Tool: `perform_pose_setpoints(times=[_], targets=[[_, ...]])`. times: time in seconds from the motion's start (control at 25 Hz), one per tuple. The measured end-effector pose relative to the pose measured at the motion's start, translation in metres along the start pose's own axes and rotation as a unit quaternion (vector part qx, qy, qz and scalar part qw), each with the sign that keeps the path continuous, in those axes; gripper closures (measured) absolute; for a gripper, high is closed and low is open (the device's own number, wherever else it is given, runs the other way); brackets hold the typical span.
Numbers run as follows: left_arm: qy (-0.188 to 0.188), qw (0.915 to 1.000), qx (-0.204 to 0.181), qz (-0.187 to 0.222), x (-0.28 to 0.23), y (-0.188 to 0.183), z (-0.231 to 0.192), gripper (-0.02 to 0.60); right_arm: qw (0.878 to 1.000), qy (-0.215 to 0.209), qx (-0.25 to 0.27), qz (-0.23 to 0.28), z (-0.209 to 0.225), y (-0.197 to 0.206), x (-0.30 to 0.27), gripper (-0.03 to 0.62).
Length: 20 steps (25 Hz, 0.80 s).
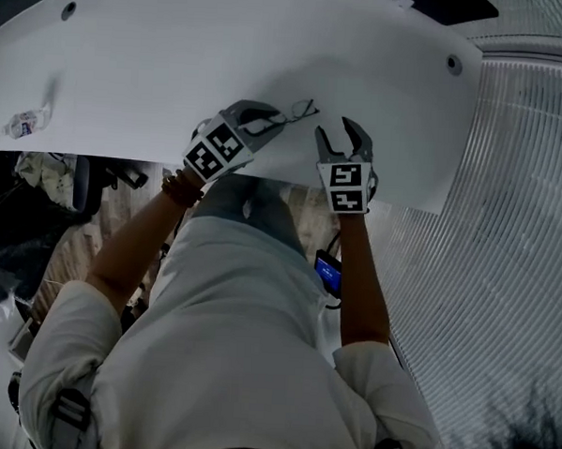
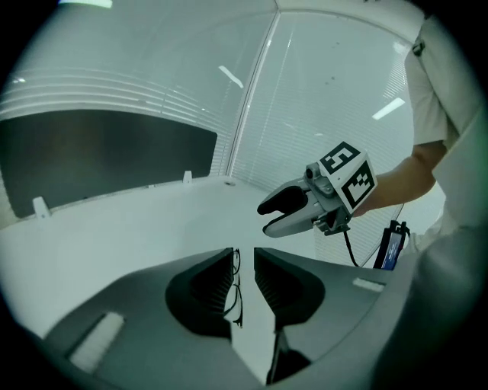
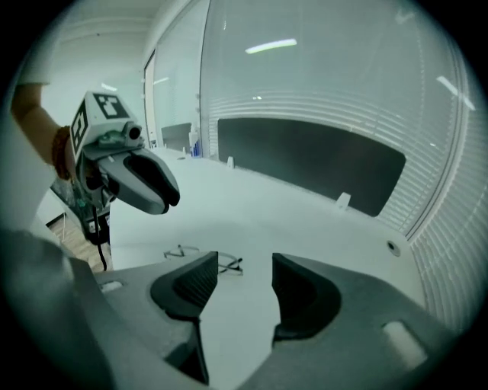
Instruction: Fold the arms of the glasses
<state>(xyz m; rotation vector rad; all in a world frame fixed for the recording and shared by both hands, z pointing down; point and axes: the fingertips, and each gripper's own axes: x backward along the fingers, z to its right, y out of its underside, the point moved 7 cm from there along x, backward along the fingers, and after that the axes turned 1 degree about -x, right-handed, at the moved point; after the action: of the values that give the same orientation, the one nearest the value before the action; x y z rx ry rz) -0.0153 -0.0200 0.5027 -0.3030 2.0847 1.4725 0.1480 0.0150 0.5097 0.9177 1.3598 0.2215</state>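
Note:
Thin dark wire-framed glasses lie on the white table near its front edge. My left gripper hovers just left of them, jaws a narrow gap apart, with nothing pinched. In the left gripper view the glasses show through that gap, resting on the table beyond. My right gripper hangs open to the right of the glasses, nothing between its fingers. In the right gripper view the glasses lie partly behind the left jaw, and the left gripper floats above them. The right gripper also appears in the left gripper view.
A crumpled wrapper lies at the table's left. Cable holes dot the table's far corners. A dark panel stands along the far side. A small blue-lit device hangs below the front edge. Ribbed flooring spreads to the right.

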Motion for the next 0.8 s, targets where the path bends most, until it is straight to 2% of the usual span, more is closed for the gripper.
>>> perform_pose_setpoints(times=[0.2,0.4,0.52,0.68,0.8], targets=[[-0.03,0.997,0.015,0.07,0.053,-0.048,0.02,0.491,0.995,0.013,-0.04,0.088,0.006,-0.052,0.069,0.375],[-0.042,0.9878,0.005,0.15,0.099,-0.117,0.035,0.493,0.979,0.006,-0.056,0.196,0.006,-0.12,0.131,0.383],[-0.043,0.9774,-0.001,0.207,0.125,-0.156,0.048,0.502,0.966,-0.007,-0.058,0.254,-0.004,-0.156,0.167,0.399],[-0.035,0.9555,0.006,0.293,0.158,-0.193,0.07,0.556,0.944,-0.035,-0.057,0.322,-0.025,-0.183,0.209,0.469],[-0.034,0.9455,-0.004,0.324,0.175,-0.211,0.082,0.572,0.931,-0.041,-0.047,0.358,-0.035,-0.2,0.231,0.515]])
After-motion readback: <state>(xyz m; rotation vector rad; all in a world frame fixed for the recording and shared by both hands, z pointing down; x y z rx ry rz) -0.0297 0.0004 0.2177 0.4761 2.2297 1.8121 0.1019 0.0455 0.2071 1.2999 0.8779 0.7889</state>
